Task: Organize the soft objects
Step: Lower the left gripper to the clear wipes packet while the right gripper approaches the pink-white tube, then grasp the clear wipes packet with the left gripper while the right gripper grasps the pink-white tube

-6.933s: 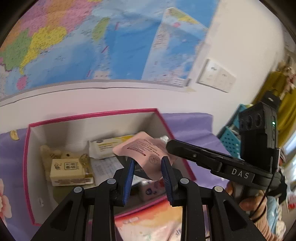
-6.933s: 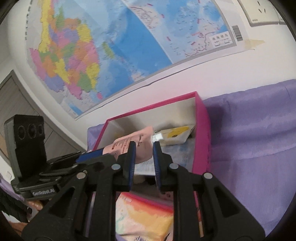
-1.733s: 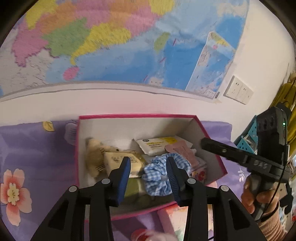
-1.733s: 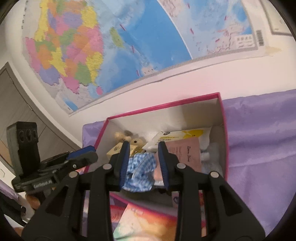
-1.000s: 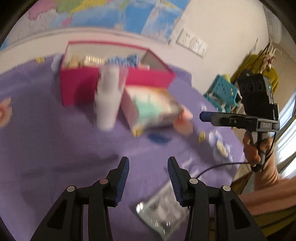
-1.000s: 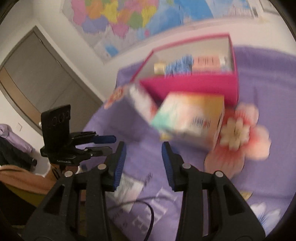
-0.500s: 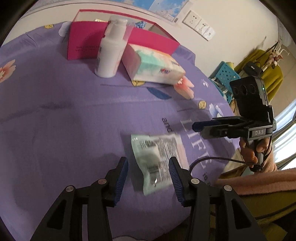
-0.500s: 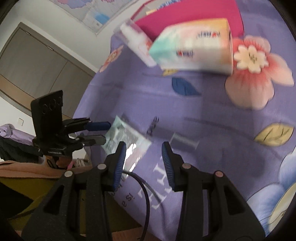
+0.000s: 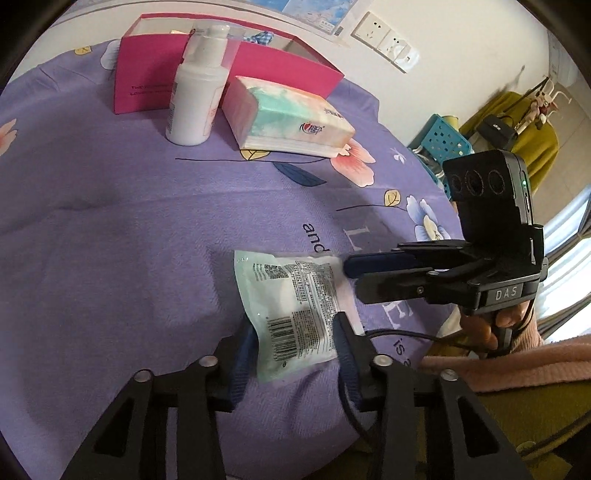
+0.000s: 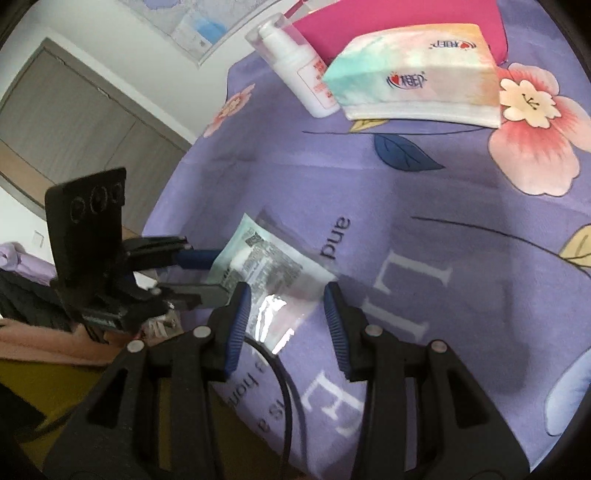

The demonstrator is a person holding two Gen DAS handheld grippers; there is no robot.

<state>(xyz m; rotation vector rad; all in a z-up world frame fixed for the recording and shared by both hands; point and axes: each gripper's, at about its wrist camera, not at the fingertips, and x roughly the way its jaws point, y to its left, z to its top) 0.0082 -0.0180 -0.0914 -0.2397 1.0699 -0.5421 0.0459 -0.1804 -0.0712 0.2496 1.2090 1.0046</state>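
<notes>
A purple flowered cloth (image 9: 110,229) covers the tabletop, and everything lies on it. At the far edge stands the pink box (image 9: 280,64), open at the top, with a scrap of blue checked fabric (image 9: 263,36) showing inside. Touching its front wall lies a soft tissue pack (image 9: 295,118), pink and green, tilted against the box. Just beside that, to the left in the left wrist view, a white pump bottle (image 9: 195,99) stands upright. Near the front edge lies the flat pale-green sachet (image 9: 295,314), printed side up with a barcode. The left hand-held gripper (image 9: 295,354) has its blue fingers on either side of the sachet's near end and its jaws are closing; the pads look to be at the packet's edges, though whether they already press on it is hard to tell. The right hand-held gripper (image 10: 288,314) stands partly open over the sachet's other end with nothing gripped, one finger (image 9: 373,264) reaching in over the packet's corner.
</notes>
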